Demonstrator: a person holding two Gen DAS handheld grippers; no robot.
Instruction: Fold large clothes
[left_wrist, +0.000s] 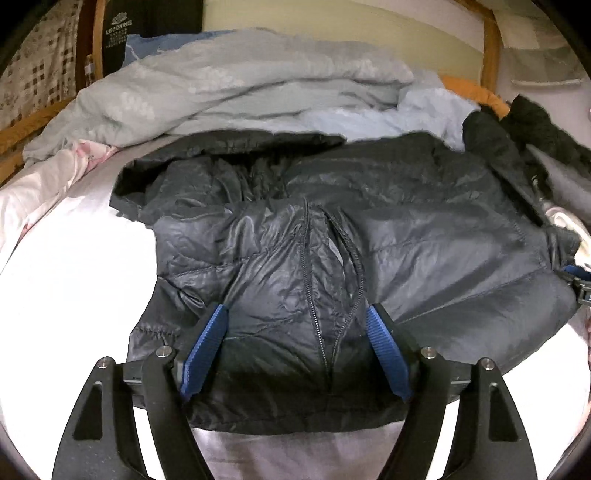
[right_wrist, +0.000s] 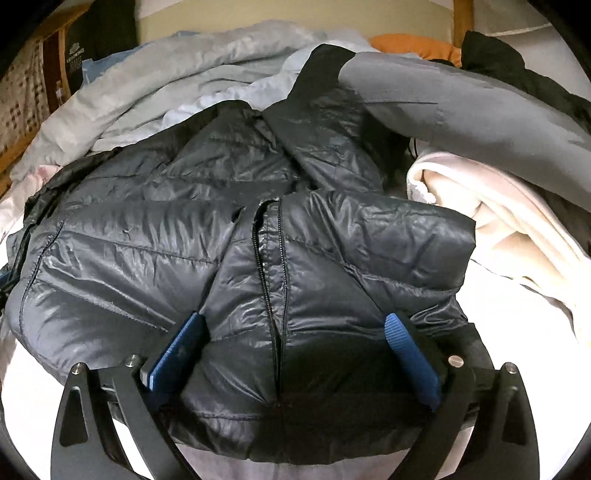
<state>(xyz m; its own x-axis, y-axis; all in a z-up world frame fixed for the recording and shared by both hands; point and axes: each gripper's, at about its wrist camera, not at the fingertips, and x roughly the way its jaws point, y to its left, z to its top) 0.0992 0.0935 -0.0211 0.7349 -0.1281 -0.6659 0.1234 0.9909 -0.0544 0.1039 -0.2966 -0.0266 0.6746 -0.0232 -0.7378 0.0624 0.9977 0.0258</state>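
Note:
A black quilted puffer jacket (left_wrist: 424, 236) lies spread front-up on the white sheet of a bed (left_wrist: 74, 277), its zipper (left_wrist: 314, 295) partly undone down the middle. My left gripper (left_wrist: 297, 310) is open low over the hem area, its blue pads standing on either side of the zipper with jacket fabric between them. In the right wrist view the same jacket (right_wrist: 129, 240) fills the middle. My right gripper (right_wrist: 295, 317) is open too, straddling the zipper (right_wrist: 275, 295) near the hem. Neither pair of pads is clamped on the cloth.
A rumpled pale grey duvet (left_wrist: 221, 81) is heaped behind the jacket. To the right lie a grey garment (right_wrist: 461, 99), a cream blanket (right_wrist: 498, 221), an orange cushion (right_wrist: 410, 46) and dark clothing (left_wrist: 535, 122). A wooden bed frame (left_wrist: 491, 55) rises at the back.

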